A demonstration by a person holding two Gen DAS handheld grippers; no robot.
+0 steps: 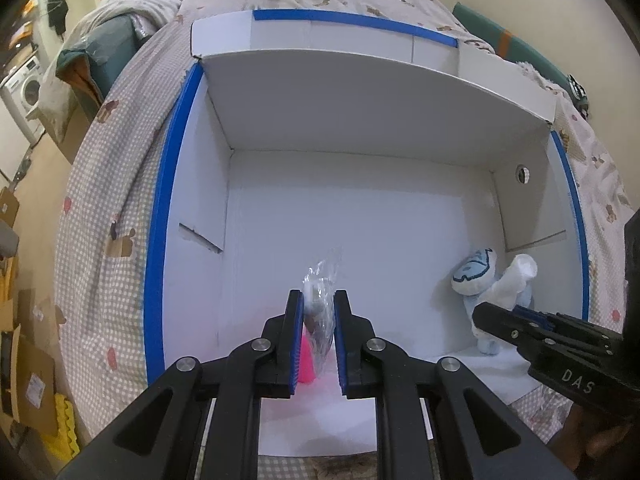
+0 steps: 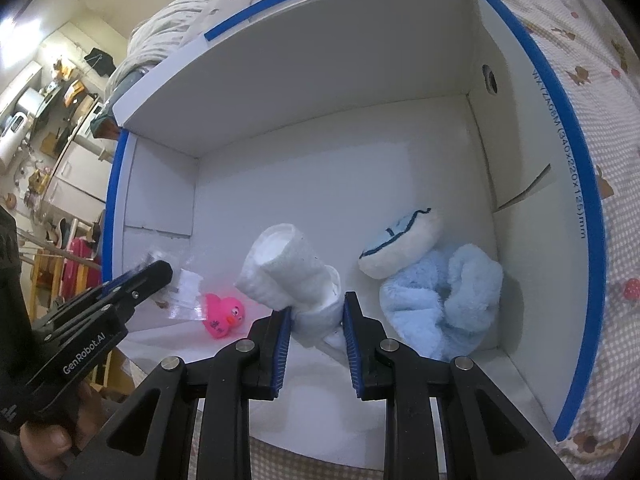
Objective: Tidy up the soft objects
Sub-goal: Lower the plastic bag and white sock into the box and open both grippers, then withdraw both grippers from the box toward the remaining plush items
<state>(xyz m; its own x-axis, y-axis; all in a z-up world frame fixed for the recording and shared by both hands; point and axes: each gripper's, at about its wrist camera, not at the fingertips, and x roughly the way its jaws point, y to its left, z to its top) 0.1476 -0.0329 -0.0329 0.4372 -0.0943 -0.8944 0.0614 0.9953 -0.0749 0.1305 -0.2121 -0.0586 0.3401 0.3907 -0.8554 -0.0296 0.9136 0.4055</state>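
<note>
Left gripper (image 1: 317, 312) pinches a clear plastic packet (image 1: 320, 300); right gripper (image 2: 316, 316) clamps a rolled white cloth (image 2: 288, 276) inside the box (image 2: 320, 80). Thin crinkly film may slip free; cloth may unroll.

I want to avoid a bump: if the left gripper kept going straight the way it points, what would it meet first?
Probably the bare white floor of the box. The left gripper, shut on a clear plastic bag, points down into it; the pink duck sits just below, so depth is uncertain.
</note>
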